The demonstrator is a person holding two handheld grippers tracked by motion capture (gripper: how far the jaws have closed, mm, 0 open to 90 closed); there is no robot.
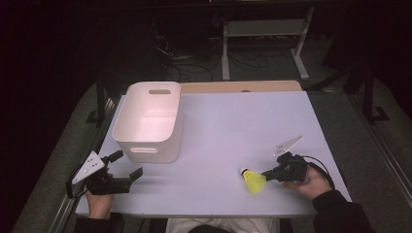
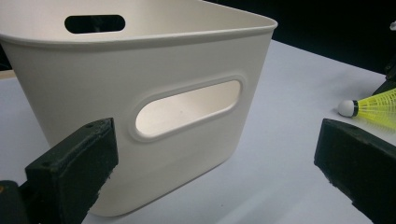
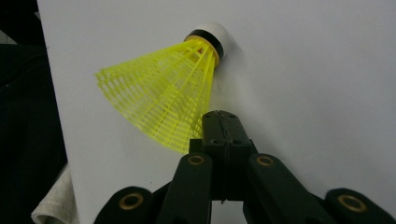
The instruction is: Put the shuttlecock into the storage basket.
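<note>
A yellow shuttlecock with a white cork tip lies near the table's front right; its mesh skirt fans out to the left in the right gripper view. My right gripper is shut, its jaws pressed together on the skirt's rim. A white plastic bin with handle slots stands at the left, open and with nothing inside. Just in front of the bin's near wall my left gripper is open, holding nothing. Its fingers frame the near handle slot.
A white table carries everything, with a wooden strip along its far edge. Beyond it are a dark floor with cables and a white desk frame. The shuttlecock lies far right of the bin.
</note>
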